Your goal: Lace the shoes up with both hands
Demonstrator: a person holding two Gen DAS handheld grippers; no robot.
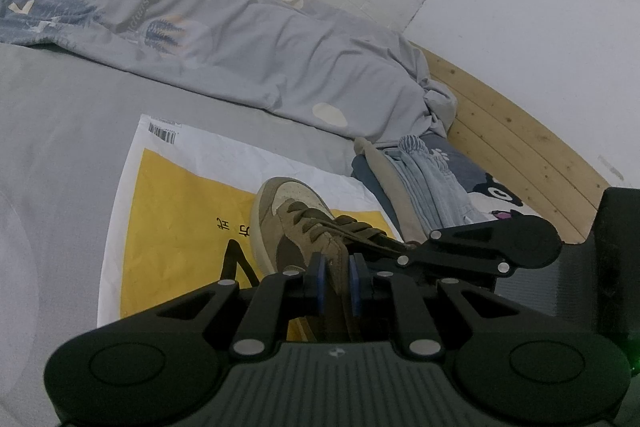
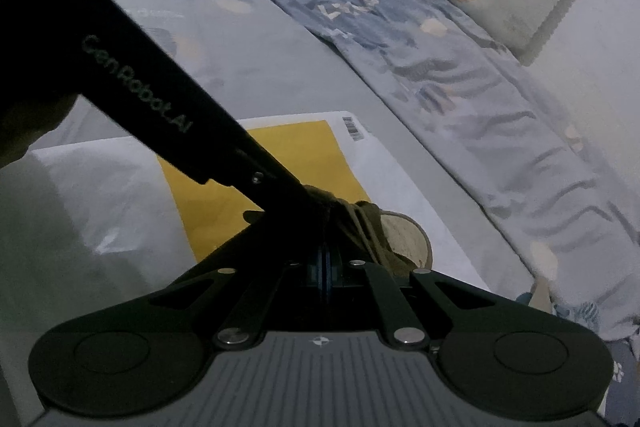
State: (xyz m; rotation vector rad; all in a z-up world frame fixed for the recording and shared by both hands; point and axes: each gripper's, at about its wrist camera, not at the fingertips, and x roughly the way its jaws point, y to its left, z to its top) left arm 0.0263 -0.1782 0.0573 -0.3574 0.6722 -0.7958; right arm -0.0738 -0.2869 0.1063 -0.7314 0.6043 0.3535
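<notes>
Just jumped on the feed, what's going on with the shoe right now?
A person is working on a brown and cream shoe that lies on a yellow and white mailer bag on the bed. The left gripper is clamped on the suede side of the shoe near the collar, steadying it. The right gripper is shut at the olive laces; whether it pinches one is hidden. No bow shows.

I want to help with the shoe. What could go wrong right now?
1. The left gripper pinches only the shoe's thin side wall, so it might slip free.
2. The right gripper is shut at the laces; a hard tug could drag the shoe off the yellow bag.
3. Both grippers crowd together and could bump.
</notes>
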